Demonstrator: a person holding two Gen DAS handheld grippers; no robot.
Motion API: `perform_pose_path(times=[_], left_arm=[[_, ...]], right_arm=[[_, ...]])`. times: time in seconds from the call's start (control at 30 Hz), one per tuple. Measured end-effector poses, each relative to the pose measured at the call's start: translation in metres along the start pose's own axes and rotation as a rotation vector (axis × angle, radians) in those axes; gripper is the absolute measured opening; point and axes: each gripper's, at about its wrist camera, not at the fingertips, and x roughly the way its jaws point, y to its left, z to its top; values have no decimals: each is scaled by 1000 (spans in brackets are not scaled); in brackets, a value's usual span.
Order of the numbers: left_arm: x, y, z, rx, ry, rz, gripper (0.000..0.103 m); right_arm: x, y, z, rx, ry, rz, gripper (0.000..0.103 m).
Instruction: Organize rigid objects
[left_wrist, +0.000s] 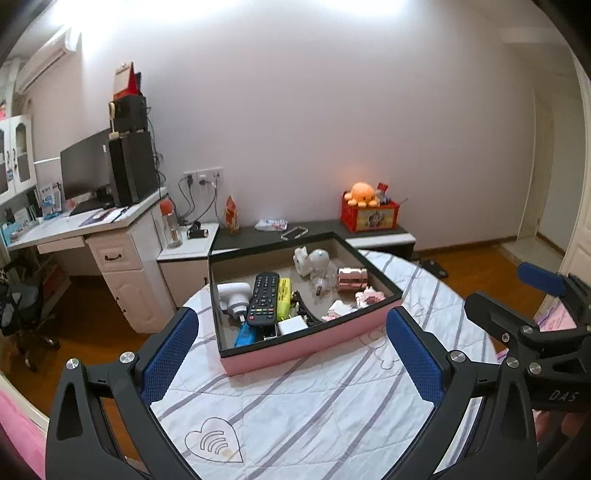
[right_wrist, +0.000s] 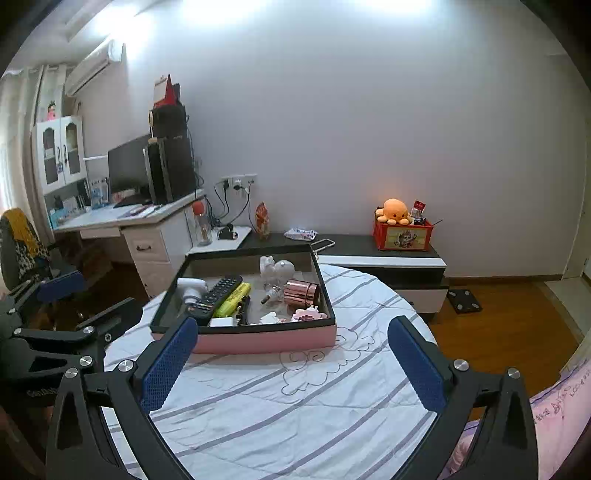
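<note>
Pink box (left_wrist: 303, 345), black-rimmed, open-topped, on round table under striped white cloth (left_wrist: 295, 402). Inside: black remote (left_wrist: 263, 299), yellow highlighter (left_wrist: 283, 298), white charger (left_wrist: 291, 326), rose-gold cylinder (left_wrist: 352, 279), white figurine (left_wrist: 303, 260), other small items. Left gripper (left_wrist: 291, 354): jaws wide apart, empty, near box. Right gripper (right_wrist: 291, 363): jaws wide apart, empty, likewise short of box.

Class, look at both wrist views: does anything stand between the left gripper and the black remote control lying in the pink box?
Only the pink box's near wall. The left gripper is open and empty above the striped cloth, which is bare up to the box. The remote control lies on top of the other items, uncovered, so reaching over the wall from above looks clear.
</note>
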Motion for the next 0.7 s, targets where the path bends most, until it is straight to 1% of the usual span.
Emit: perform_pose_path(times=[0.1,0.23,0.33,0.4,0.5,0.57,0.7], left_arm=[[-16,0,-2,-7,-50,9,103],[-43,-2,-4,24,-152,47,103],[-62,-2,-3,38,-204,71,103],[-72,-1,-2,38,-223,74,103],[-89,3,-1,19,-238,70,103],[-102,5,-2,7,-268,65,102],[-122,6,-3,13,-299,83,103]], right_arm=[[-12,3,0,7,-29,-14,103],[-33,11,1,-19,-79,-40,103],[-48,17,2,-28,-123,-52,103],[-60,22,1,-30,-157,-58,103],[-74,27,2,-32,-183,-52,103],[-84,31,4,-36,-206,-46,103],[-103,41,5,-60,-249,-60,103]])
